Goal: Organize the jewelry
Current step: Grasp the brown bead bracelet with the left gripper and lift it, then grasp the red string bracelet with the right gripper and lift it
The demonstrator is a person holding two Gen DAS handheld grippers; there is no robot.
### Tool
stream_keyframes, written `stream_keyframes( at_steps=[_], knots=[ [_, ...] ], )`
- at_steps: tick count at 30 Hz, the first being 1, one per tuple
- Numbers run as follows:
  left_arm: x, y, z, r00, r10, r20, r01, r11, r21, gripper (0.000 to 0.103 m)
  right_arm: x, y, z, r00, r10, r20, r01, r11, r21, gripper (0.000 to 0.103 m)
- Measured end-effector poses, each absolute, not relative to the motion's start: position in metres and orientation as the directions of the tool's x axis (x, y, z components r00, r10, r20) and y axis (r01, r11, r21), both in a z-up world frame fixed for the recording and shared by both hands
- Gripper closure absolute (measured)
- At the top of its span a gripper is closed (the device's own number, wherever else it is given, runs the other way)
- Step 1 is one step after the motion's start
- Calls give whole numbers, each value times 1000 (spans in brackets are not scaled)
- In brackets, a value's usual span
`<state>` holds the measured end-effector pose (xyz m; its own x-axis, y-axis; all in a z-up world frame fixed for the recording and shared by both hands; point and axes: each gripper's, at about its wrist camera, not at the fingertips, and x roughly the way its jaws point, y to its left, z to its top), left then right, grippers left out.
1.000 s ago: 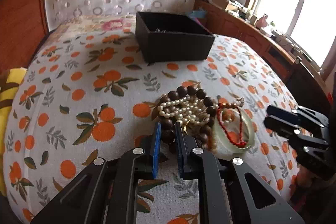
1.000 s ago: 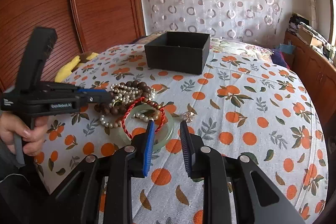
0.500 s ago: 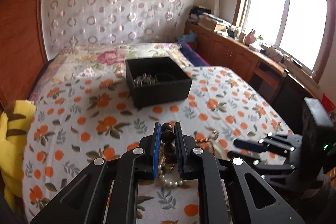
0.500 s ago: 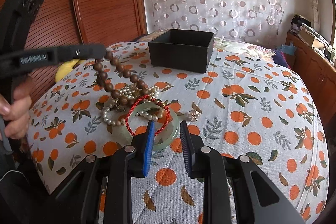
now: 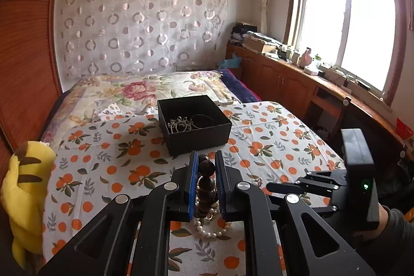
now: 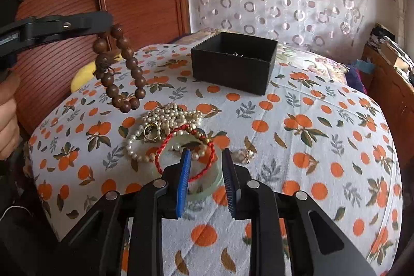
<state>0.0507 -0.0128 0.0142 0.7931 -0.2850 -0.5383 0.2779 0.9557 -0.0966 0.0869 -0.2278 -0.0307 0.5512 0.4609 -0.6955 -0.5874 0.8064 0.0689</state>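
My left gripper (image 5: 206, 167) is shut on a brown wooden bead bracelet (image 5: 206, 183) and holds it in the air above the bed. In the right wrist view the bracelet (image 6: 119, 71) hangs from the left gripper (image 6: 108, 22), clear of the jewelry pile. The pile has a pearl necklace (image 6: 165, 120), a red cord bracelet (image 6: 181, 157) and a pale green bangle (image 6: 209, 190). My right gripper (image 6: 205, 164) is open, low over the bangle. A black box (image 5: 194, 124) stands further back with metal jewelry inside; it also shows in the right wrist view (image 6: 233, 61).
The bed has an orange-print sheet (image 6: 310, 146). A small gold ornament (image 6: 243, 154) lies right of the bangle. A yellow plush toy (image 5: 26, 188) sits at the bed's left edge. A wooden cabinet (image 5: 297, 84) runs under the window.
My left gripper closed on the wooden bead bracelet and lifted it up off the pile. My right gripper stayed open and moved slightly forward over the bangle.
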Motion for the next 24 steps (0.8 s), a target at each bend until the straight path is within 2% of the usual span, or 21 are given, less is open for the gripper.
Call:
stream_keyframes(
  at_steps=[14, 15, 17, 24],
  knots=[
    [49, -8, 19, 801, -286, -526, 275, 956, -100, 91, 115, -208, -44, 507, 407, -760, -632, 775, -6, 77],
    [49, -8, 19, 801, -286, -526, 276, 956, -100, 91, 115, -208, -45, 506, 408, -760, -635, 772, -8, 86],
    [49, -8, 19, 801, -286, -526, 276, 956, -100, 91, 115, -208, -44, 508, 409, -758, -641, 768, -15, 91],
    [50, -6, 20, 805, -282, -522, 272, 957, -99, 91, 114, -215, -31, 538, 430, -725, -631, 776, -9, 93]
  ],
)
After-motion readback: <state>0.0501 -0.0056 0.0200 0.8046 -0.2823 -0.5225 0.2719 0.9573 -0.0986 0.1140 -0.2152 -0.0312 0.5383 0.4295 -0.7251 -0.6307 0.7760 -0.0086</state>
